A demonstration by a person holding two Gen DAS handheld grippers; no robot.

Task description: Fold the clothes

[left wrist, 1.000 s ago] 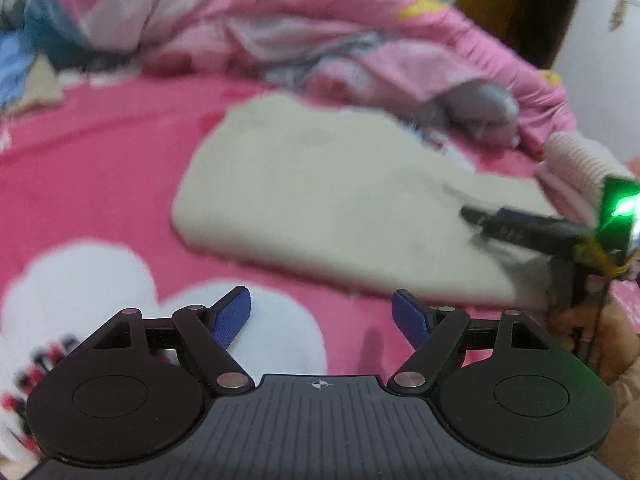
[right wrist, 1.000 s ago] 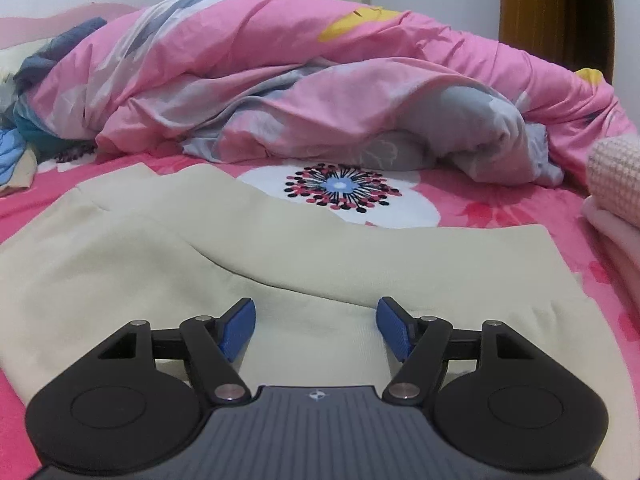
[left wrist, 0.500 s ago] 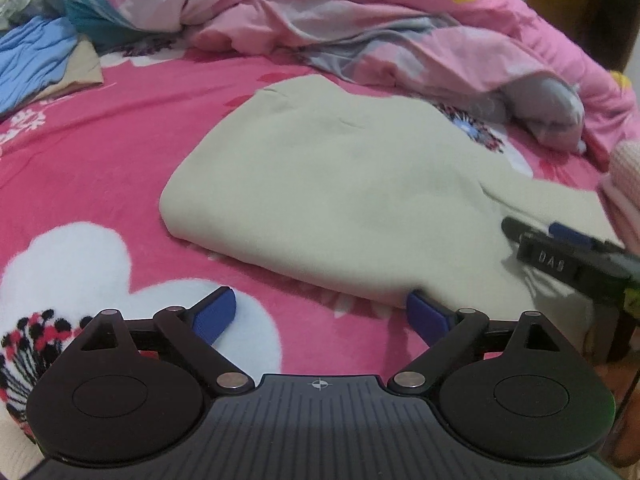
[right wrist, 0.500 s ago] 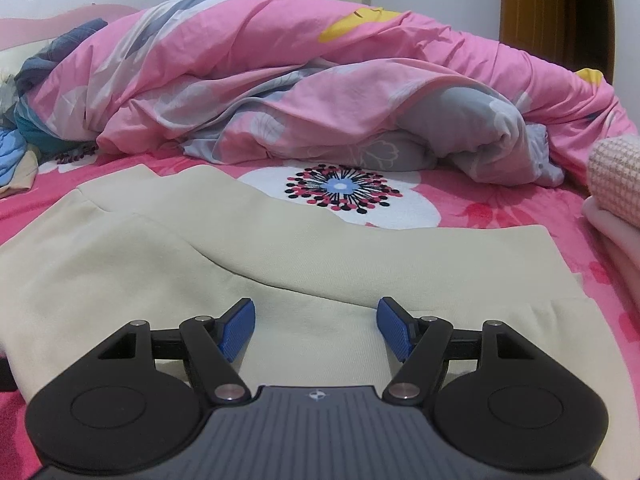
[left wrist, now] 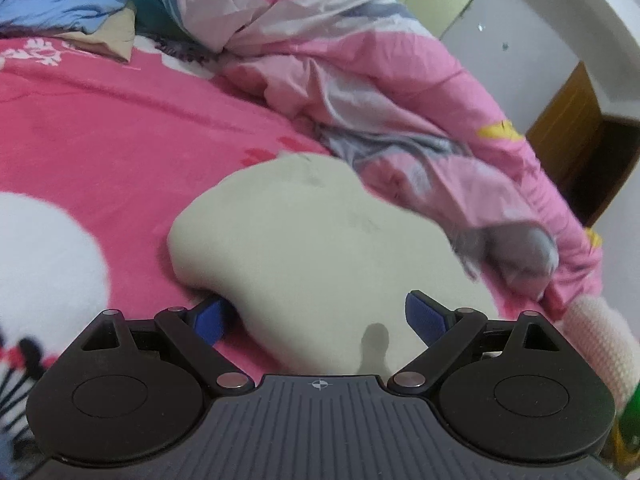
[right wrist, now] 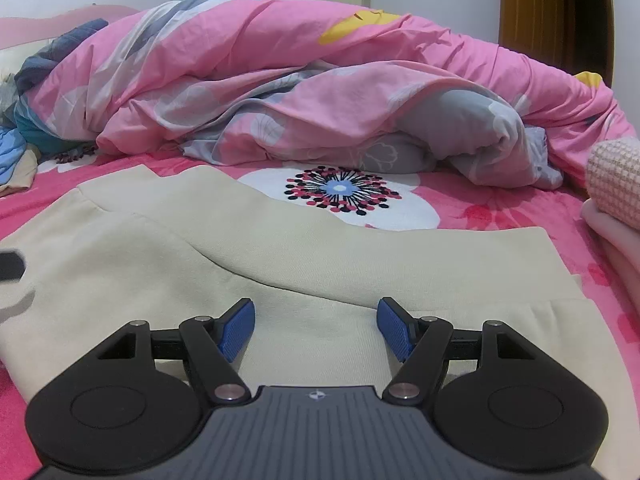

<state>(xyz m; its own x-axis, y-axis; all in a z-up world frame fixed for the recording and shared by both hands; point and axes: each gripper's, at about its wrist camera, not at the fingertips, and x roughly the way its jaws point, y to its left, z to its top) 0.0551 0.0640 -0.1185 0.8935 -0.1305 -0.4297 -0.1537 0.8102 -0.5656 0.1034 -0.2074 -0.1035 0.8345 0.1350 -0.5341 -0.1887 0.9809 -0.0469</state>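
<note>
The cream garment (right wrist: 280, 248) lies spread flat on the bed (right wrist: 500, 208), already doubled over itself in part: in the right view a folded layer runs across it as a long diagonal ridge, with a ribbed band at the near right. It looks like a thick, soft knit, a sweatshirt or the like. I judge it light but bulky, limp with no stiffness of its own, so it will sag and drag wherever I do not carry it. The plush bed cover under it should cling a little, which I think will keep the lower layer from sliding.

In the left view its rounded near-left corner (left wrist: 224, 240) sits right at my left gripper (left wrist: 316, 320). The fingers there stand wide apart and press on nothing; the left finger (left wrist: 210, 318) is tucked at or just under the cloth edge and the right one lies over the top, though blur keeps me from being sure. That edge is where I would pinch, taking both layers together.

My right gripper (right wrist: 316, 330) hovers over the near middle of the garment, fingers parted and holding nothing.

Beyond, a rumpled pink quilt (right wrist: 320, 92) is heaped along the far side, and a pale knitted pile (right wrist: 616, 184) sits at the right.
</note>
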